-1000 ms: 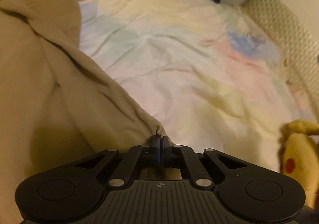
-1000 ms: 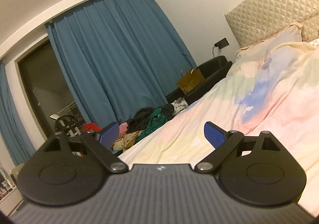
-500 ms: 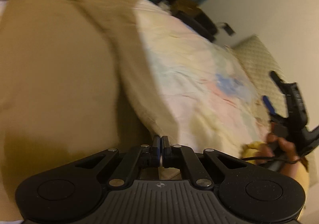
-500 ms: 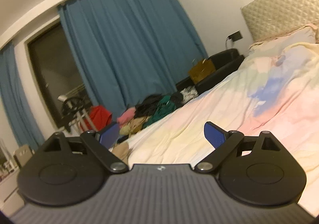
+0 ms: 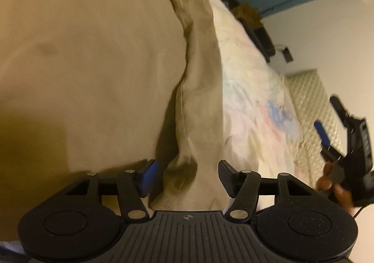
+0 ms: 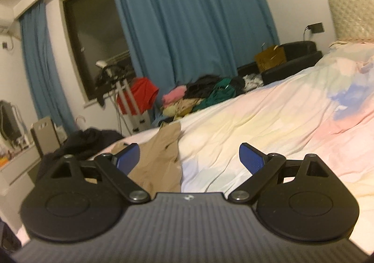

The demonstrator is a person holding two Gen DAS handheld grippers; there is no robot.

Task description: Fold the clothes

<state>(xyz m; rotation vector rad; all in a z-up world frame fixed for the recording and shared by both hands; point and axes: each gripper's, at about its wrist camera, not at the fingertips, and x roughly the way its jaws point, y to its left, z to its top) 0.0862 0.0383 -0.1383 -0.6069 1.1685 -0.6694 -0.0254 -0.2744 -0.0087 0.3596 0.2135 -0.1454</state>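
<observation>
The tan garment (image 5: pixel 93 64) lies spread over the pastel bedspread (image 5: pixel 252 99), filling the left and middle of the left wrist view. Its folded hem edge runs down into the gap of the left gripper (image 5: pixel 187 176), whose jaws are opening; the cloth sits between the pads but neither pad presses on it. The right gripper (image 6: pixel 189 160) has its blue pads spread wide with nothing between them, held above the bed; part of the tan garment shows low and left in that view, behind the left pad and beyond the tips.

To the right of the garment's edge the bedspread is bare and rumpled up to the quilted headboard (image 5: pixel 311 104), leaving broad free room on that side.

Only the left wrist view shows the right gripper from outside, gripped by a hand (image 5: pixel 334 190) at the right border. Only the right wrist view shows the blue curtains (image 6: pixel 187 29), the dark window (image 6: pixel 98 36) and a heap of clothes (image 6: pixel 201 96) past the bed's far edge
</observation>
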